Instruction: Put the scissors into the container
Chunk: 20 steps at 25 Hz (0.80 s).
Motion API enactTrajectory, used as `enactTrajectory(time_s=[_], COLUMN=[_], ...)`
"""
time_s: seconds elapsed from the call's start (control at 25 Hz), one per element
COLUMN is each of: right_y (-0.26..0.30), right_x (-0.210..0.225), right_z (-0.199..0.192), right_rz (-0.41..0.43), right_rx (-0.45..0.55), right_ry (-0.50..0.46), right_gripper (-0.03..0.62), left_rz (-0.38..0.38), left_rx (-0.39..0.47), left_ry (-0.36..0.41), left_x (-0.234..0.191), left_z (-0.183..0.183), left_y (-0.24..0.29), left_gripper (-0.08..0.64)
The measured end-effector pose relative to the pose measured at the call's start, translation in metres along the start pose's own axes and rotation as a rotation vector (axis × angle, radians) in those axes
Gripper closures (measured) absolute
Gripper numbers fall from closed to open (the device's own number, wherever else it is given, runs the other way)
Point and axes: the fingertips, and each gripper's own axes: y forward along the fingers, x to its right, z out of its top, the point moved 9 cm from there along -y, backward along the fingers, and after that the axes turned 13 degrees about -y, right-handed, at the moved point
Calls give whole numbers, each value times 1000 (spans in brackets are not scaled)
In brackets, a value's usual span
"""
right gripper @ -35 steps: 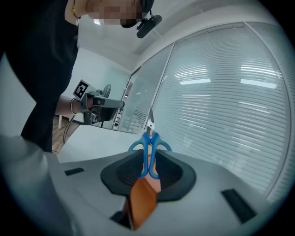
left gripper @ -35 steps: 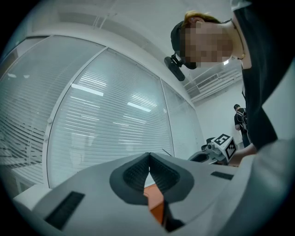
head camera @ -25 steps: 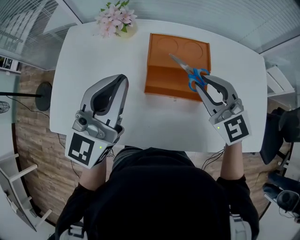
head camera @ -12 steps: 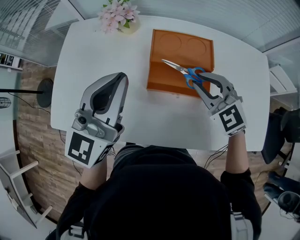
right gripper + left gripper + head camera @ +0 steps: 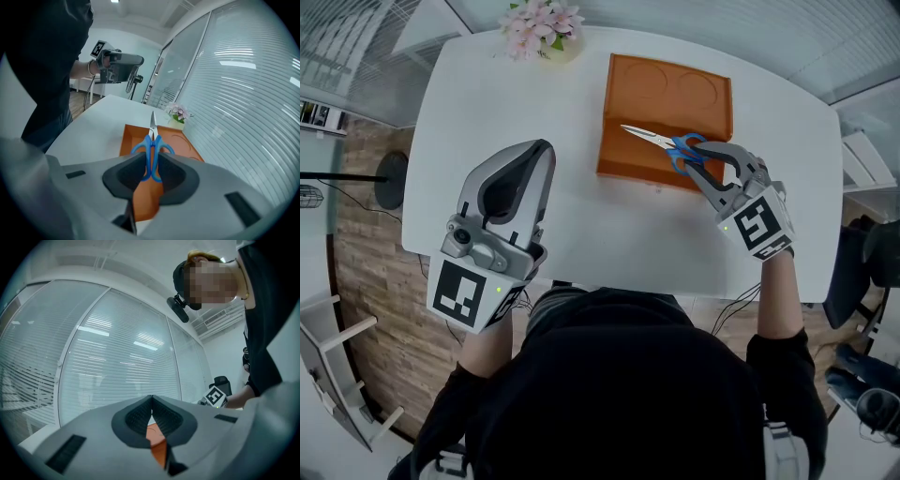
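My right claw (image 5: 701,165) is clamped on the blue handles of the scissors (image 5: 664,142). It holds them over the near part of the orange container (image 5: 712,105), with the blades pointing out across it. My left claw (image 5: 540,156) is pressed together, empty, above the white table (image 5: 516,103).

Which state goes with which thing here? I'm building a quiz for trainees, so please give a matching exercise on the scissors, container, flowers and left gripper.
1 scissors
2 container
3 flowers
4 left gripper

a orange, on the table
b shut, empty
c pink, at the table's far edge
d clamped in the right gripper

Pairs: 1-d, 2-a, 3-c, 4-b
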Motion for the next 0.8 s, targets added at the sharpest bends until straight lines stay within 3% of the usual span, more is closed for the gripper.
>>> enactTrajectory(time_s=[0.8], right_y=[27], right_x=[-4], right_z=[-17], right_rz=[107], right_rx=[-93], right_ry=[-85], right_gripper=[506], left_rz=[41], left_rx=[-9], left_ry=[10], left_x=[2], left_z=[-3], left_y=[-9], left_gripper=[547])
